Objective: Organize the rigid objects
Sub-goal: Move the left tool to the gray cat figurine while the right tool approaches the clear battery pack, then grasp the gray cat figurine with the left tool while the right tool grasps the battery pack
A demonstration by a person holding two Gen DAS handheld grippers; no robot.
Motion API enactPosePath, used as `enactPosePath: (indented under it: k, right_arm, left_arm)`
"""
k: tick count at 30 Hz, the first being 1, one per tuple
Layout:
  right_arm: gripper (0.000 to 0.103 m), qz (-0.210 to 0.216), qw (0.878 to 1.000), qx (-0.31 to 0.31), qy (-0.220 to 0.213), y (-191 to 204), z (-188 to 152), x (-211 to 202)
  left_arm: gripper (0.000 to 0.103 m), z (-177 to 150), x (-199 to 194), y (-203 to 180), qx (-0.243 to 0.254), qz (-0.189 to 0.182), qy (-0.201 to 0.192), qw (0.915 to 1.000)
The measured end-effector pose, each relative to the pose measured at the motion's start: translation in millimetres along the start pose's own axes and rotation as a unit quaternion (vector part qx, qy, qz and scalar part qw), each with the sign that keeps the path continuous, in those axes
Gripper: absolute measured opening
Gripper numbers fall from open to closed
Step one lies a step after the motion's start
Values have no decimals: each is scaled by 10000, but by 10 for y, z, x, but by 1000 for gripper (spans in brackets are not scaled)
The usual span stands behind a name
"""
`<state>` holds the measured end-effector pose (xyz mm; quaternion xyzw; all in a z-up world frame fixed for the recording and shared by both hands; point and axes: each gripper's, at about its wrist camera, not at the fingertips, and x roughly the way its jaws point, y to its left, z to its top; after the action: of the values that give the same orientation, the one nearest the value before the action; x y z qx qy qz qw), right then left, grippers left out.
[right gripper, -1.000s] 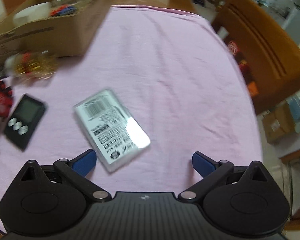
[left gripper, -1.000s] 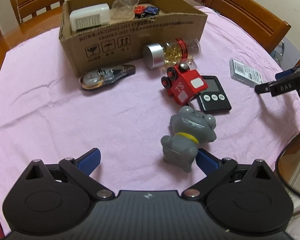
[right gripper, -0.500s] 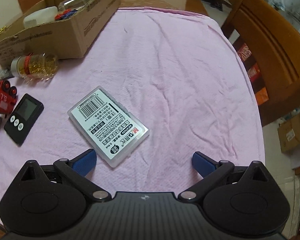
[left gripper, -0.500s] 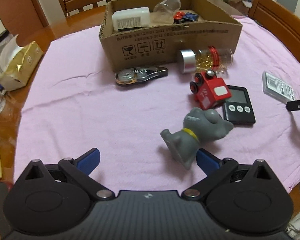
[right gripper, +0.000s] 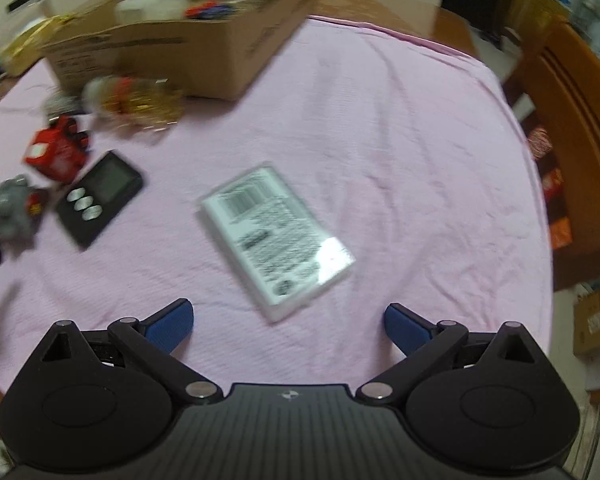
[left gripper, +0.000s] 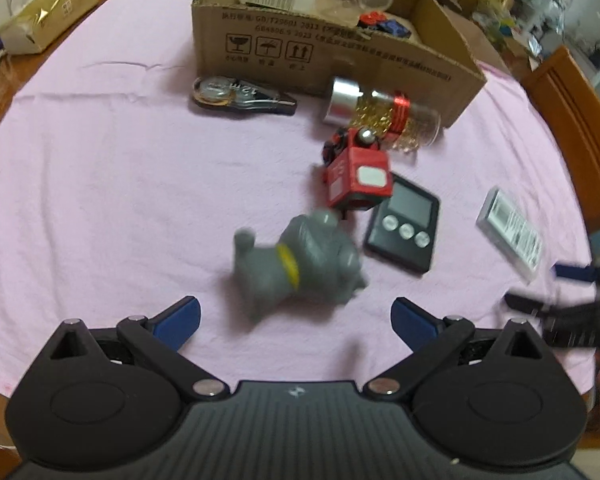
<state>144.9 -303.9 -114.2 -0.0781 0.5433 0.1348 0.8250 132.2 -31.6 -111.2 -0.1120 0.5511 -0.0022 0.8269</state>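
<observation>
Grey toy figure [left gripper: 300,264] on its side, near centre of pink cloth [left gripper: 100,184], just beyond left gripper [left gripper: 296,320], spread wide, empty. Right gripper [right gripper: 288,322] gaping too, nothing held, labelled case [right gripper: 276,236] ahead. Cardboard box [left gripper: 339,52] far side.

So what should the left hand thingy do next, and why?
Probably ease the left gripper forward a little so its fingers come either side of the grey toy animal. The fingers are wide open and empty, the toy lies on its side on the pink cloth right in front of them, and the cardboard box already holds other items.
</observation>
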Motion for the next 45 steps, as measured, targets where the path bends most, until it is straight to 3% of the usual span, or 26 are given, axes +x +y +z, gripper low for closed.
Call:
enactPosePath:
  k: [5,10,14,18,25,29,34,45]
  right_arm:
    - [103,334,9994,-33,52,82,49,53]
    - [103,-88,9999,-121,-85,16,197,169]
    - [103,-82,9999,-100,-68,-80,263,162]
    - [103,-574,9978,-326,-23,-178,211,140]
    - [103,-1327,9910,140,-118,-516,310,143]
    - [103,-494,9983,109,-277,-445,327,72]
    - [103,-41,9994,259,-227,-342,439,285]
    - [103,-295,9988,-54,-379,-195,636,390]
  left_arm:
    - [101,43,44,-117,127,41,-63,9999]
    - [101,88,83,-121,76,111,-91,9999]
    - [101,98,96,-102,53,169,-120,9998]
    - [101,96,89,-82,101,259,-148,9995]
    - [101,102,107,-98,239,340,-136,9990]
    - [101,108,128,-107,276,338,-112,9990]
    - [101,111,138,-93,248,313,-109,9991]
    - [100,135,168,-82,-221,280,-79,9993]
